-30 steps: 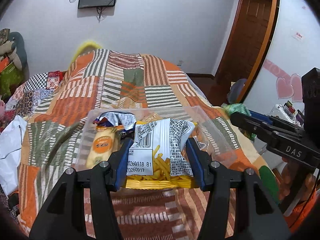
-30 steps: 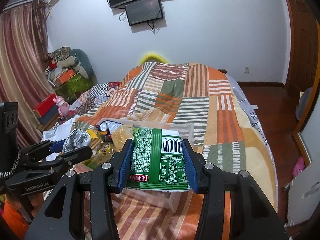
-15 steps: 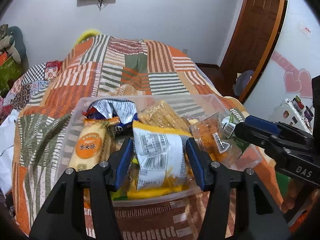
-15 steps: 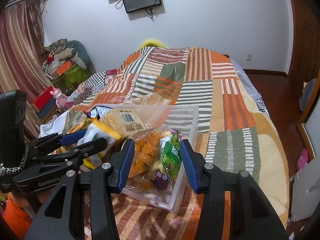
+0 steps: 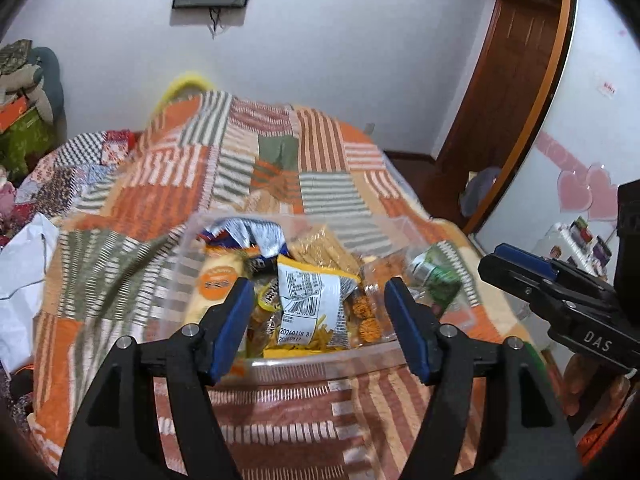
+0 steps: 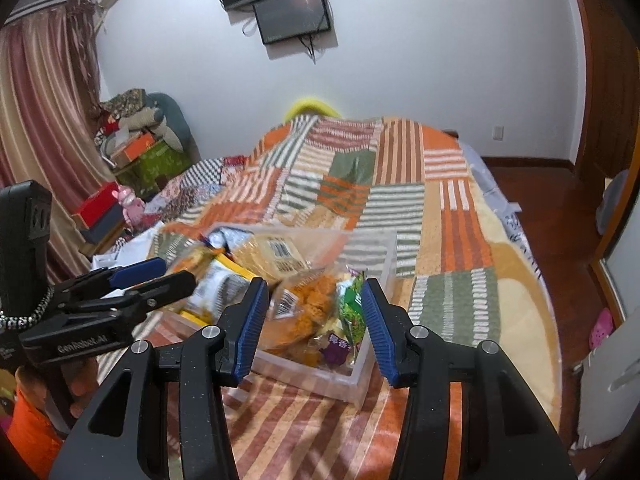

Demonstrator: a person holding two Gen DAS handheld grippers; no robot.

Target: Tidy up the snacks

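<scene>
A clear plastic box (image 5: 320,360) (image 6: 376,248) full of snack packets sits on the patchwork bed. A white-and-yellow fries packet (image 5: 312,308) lies in it, just beyond my left gripper (image 5: 320,312), which is open and empty above the box's near edge. A green packet (image 6: 352,304) (image 5: 436,276) stands in the box's right end beside a bag of orange puffs (image 6: 308,312). My right gripper (image 6: 312,320) is open and empty over that end. Each gripper shows in the other's view, the right one (image 5: 520,264) and the left one (image 6: 160,276).
The patchwork quilt (image 5: 224,184) covers the bed. White bags (image 5: 20,280) lie at its left edge. Boxes and stuffed toys (image 6: 136,148) pile up by the curtain. A wooden door (image 5: 504,100) and bare floor (image 6: 560,240) are on the right.
Both grippers have let go: the fries packet and the green packet now lie in the box. Both jaws are opened wider and have pulled back slightly from the box.
</scene>
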